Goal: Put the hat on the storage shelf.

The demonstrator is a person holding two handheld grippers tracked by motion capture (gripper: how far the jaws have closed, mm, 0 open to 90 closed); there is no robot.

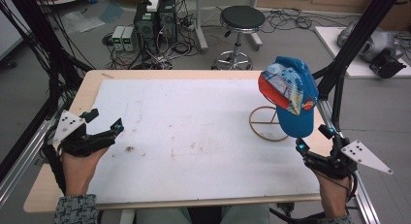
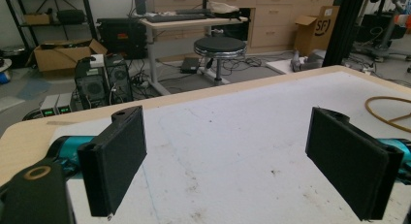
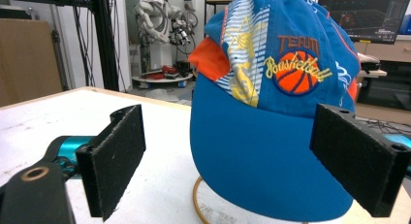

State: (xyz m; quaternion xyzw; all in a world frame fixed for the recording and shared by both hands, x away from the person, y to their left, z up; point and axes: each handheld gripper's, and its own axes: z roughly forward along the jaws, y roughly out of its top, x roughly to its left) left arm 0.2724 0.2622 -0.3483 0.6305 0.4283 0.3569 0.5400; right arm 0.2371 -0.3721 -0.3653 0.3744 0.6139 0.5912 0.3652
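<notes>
Cluttered lab floor is showing beyond the table (image 1: 58, 185): a black round stool (image 1: 242, 18) at about 12 o'clock from the table's middle, computer towers (image 1: 155, 20) and tangled cables at about 11 o'clock. A white mat (image 1: 194, 132) is covering most of the wooden tabletop, and it is carrying a few brown specks and smudges near its middle.

A blue baseball cap (image 1: 291, 95) with an orange underside and a striped panel is sitting on a thin wooden ring stand (image 1: 264, 123) at about 3 o'clock on the mat. Its brim is hanging downward, toward the person's side. In the right gripper view the cap (image 3: 276, 112) is showing a basketball patch with lettering above the brim.

The left gripper (image 1: 104, 123) is hovering at about 9 o'clock, near the mat's left edge, with a hand (image 1: 77, 168) holding it. Its jaws are standing wide apart with nothing between them; the left gripper view is showing bare mat in the gap.

The right gripper (image 1: 314, 138) is hovering at about 4 o'clock, just beside and below the cap's brim. Its jaws are also spread wide. In the right gripper view the brim is lying between the two pads, with no contact visible.
</notes>
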